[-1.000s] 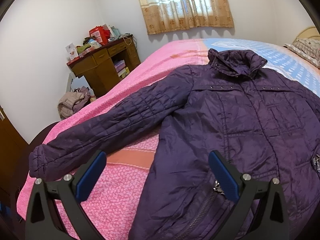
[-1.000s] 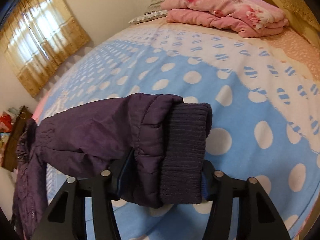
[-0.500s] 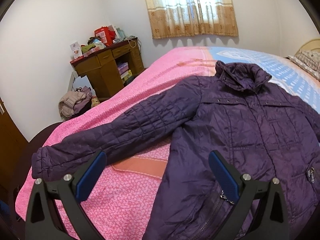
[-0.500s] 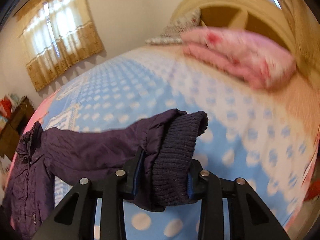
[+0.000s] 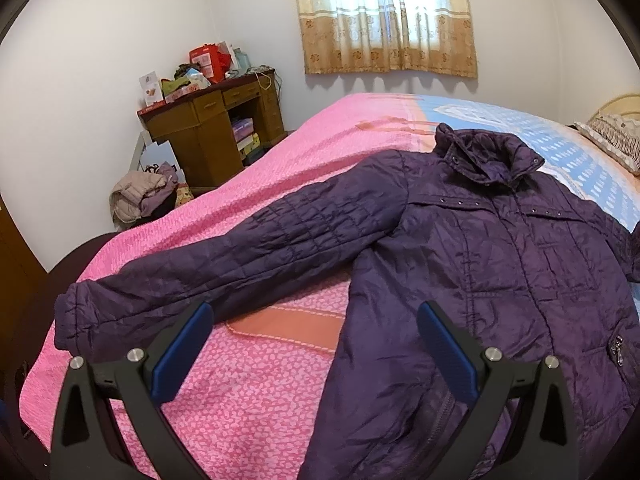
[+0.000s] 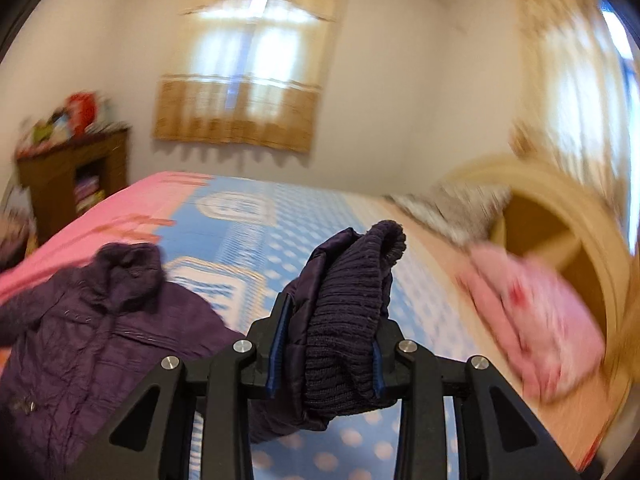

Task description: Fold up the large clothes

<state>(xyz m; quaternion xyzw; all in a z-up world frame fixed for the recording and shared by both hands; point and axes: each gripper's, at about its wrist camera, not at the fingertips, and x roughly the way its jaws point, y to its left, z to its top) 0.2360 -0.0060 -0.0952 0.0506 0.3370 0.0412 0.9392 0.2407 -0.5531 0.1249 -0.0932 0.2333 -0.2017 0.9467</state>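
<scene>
A dark purple quilted jacket [image 5: 500, 264] lies face up on the bed [image 5: 248, 208], collar toward the window, one sleeve [image 5: 224, 268] stretched out to the left. My left gripper [image 5: 316, 344] hovers open above the jacket's lower hem and the pink bedspread, with nothing between its blue pads. In the right wrist view, my right gripper [image 6: 326, 344] is shut on the other sleeve's ribbed cuff [image 6: 352, 312], lifted above the blue dotted sheet. The jacket body [image 6: 92, 340] lies below to the left.
A brown desk [image 5: 208, 136] piled with boxes stands by the far wall, with a heap of clothes [image 5: 144, 196] on the floor beside it. Folded pink bedding [image 6: 536, 316] and a pillow [image 5: 612, 140] lie near the wooden headboard [image 6: 560, 232]. A curtained window [image 5: 388, 16] is behind.
The right gripper closed on the cuff, rose well above the sheet with it, and rolled round to face the window. The left gripper drifted slightly back from the jacket, still open.
</scene>
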